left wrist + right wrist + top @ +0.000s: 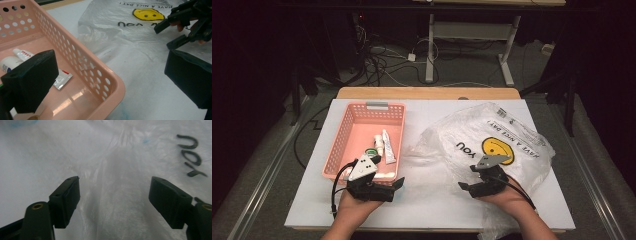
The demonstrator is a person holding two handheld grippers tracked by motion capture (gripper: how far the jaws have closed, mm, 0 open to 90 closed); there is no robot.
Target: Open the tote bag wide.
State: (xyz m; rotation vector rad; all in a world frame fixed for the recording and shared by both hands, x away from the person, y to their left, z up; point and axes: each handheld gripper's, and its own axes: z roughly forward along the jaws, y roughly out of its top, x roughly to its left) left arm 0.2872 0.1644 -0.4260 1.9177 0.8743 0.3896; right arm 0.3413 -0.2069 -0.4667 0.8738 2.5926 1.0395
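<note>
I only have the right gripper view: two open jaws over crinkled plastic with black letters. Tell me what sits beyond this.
Observer: That plastic is a clear bag with a yellow smiley face, spread over the right of the white table.
Operator: Report the other gripper.
Observer: The left gripper is open, at the near corner of a pink basket.
Operator: Say what's in the basket.
Observer: A small white tube and a small white bottle lie on its floor.
</note>
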